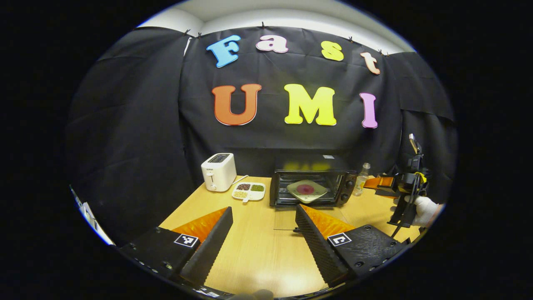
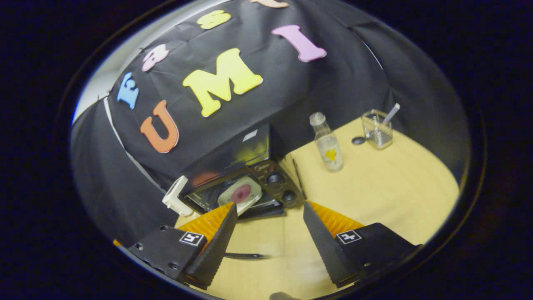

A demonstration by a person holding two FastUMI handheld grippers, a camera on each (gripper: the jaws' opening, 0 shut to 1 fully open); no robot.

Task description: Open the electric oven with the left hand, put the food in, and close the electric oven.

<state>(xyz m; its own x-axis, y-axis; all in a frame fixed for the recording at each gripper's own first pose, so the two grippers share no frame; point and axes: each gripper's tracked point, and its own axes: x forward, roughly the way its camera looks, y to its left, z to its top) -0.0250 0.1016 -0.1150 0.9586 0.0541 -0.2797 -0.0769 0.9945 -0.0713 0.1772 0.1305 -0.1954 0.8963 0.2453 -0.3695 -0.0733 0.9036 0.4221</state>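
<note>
Ahead of the left gripper (image 1: 262,233), whose fingers stand wide apart and bare, a stretch of bare table (image 1: 258,258) runs to the oven (image 1: 312,183). The oven sits near the back wall, and a plate (image 1: 307,190) with a dark red patch lies inside it. Left of the oven lie a divided dish (image 1: 249,191) and a toaster (image 1: 218,171); a bottle (image 1: 361,179) stands just right of it. The right gripper (image 2: 270,233), also spread and holding nothing, hangs over the table right of the oven, gripped by a gloved hand (image 1: 424,210). From it the oven (image 2: 237,187) lies ahead and left, the bottle (image 2: 329,146) and a clear cup (image 2: 377,129) farther right, well apart.
</note>
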